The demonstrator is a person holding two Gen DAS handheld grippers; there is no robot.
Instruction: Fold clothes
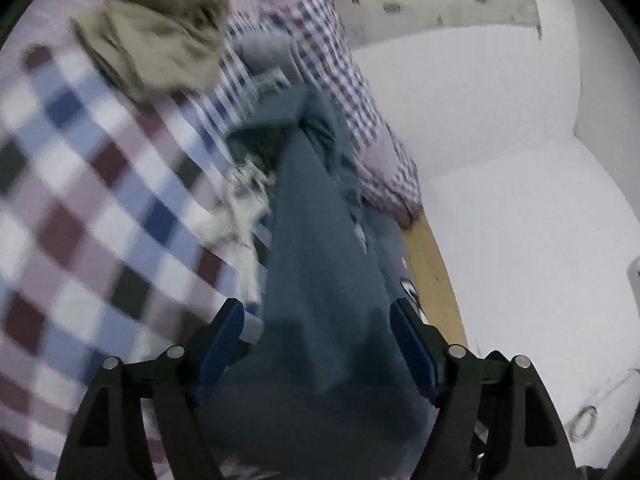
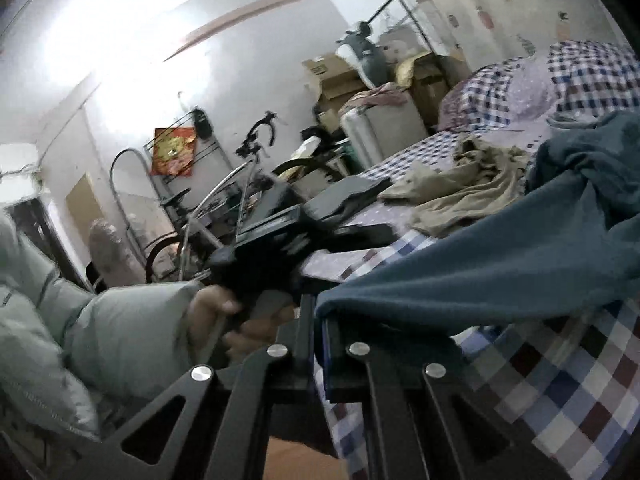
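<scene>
A teal garment [image 1: 320, 248] stretches forward from between the jaws of my left gripper [image 1: 318, 340]. Those jaws stand wide apart, and the blue pads [image 1: 222, 344] do not press on the cloth. In the right wrist view my right gripper [image 2: 320, 320] is shut on a hem of the same teal garment [image 2: 500, 256], which hangs taut toward the right over the bed. A crumpled beige garment [image 1: 160, 28] [image 2: 460, 188] lies farther off on the checked bedsheet [image 1: 80, 208] [image 2: 560, 380]. A hand [image 2: 224, 312] in a pale green padded sleeve [image 2: 120, 332] holds the other tool's black handle [image 2: 272, 240].
The bed's wooden edge [image 1: 432, 276] runs along the right of the teal cloth, with white floor or wall [image 1: 500, 140] beyond. A folded checked quilt [image 2: 560, 80] lies at the bed's far end. A bicycle [image 2: 240, 184], a suitcase [image 2: 384, 128] and cardboard boxes [image 2: 336, 76] crowd the room.
</scene>
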